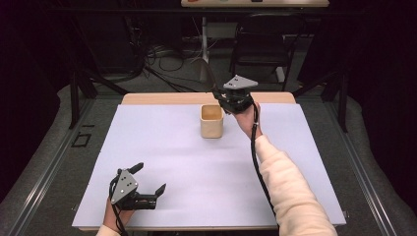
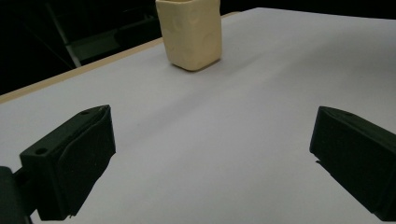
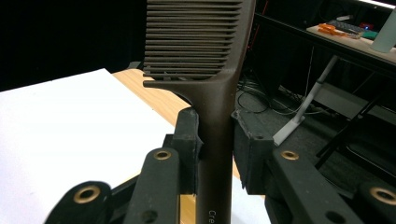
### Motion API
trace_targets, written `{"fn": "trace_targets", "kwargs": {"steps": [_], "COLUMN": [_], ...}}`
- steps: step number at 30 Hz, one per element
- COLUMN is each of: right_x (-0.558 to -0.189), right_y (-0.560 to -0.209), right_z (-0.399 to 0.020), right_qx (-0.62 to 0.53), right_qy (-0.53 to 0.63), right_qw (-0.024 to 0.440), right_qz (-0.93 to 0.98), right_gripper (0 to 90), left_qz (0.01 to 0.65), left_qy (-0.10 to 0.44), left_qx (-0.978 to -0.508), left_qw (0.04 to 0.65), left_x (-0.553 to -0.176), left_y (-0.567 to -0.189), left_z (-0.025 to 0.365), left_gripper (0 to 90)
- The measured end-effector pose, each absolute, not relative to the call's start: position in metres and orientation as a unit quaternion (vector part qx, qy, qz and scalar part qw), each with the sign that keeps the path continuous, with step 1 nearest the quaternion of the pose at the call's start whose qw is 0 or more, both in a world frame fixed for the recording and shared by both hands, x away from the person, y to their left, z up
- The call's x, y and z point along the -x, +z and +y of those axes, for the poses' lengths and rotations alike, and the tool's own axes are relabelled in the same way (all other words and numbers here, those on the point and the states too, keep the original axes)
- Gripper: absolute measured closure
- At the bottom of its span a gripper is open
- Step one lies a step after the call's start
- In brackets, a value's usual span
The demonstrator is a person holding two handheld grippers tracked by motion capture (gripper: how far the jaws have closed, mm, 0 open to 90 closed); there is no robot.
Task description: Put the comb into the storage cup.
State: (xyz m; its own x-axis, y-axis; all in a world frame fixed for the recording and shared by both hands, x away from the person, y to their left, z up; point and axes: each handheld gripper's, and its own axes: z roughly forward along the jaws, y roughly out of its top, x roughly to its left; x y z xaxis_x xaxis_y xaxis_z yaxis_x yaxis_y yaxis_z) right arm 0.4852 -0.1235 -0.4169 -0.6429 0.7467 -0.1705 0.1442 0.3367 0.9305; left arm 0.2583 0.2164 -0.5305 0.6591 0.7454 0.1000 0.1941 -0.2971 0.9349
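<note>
I held the right hand-held gripper (image 1: 231, 104), pinching a dark comb (image 3: 205, 60), just beside the cream cup (image 1: 212, 121), seemingly to drop it in, while the left hand-held gripper (image 1: 147, 184) waited spread, nearer me.

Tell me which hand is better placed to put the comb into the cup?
Right. The right gripper already clamps the comb and hovers beside the cup. The left gripper rests open at the near table edge, far from it.
</note>
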Motion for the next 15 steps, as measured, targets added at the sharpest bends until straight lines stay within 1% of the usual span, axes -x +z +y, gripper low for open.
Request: {"fn": "trace_targets", "kwargs": {"steps": [15], "right_x": [-0.49], "right_y": [-0.417], "right_z": [-0.109], "right_qx": [-0.285], "right_qy": [0.498], "right_qw": [0.303], "right_qz": [0.761], "right_gripper": [72.2], "left_qz": [0.31], "left_qy": [0.273], "left_qx": [-0.758], "left_qw": [0.505], "left_x": [-0.258], "left_y": [-0.531], "left_z": [0.217], "left_gripper": [0.2]}}
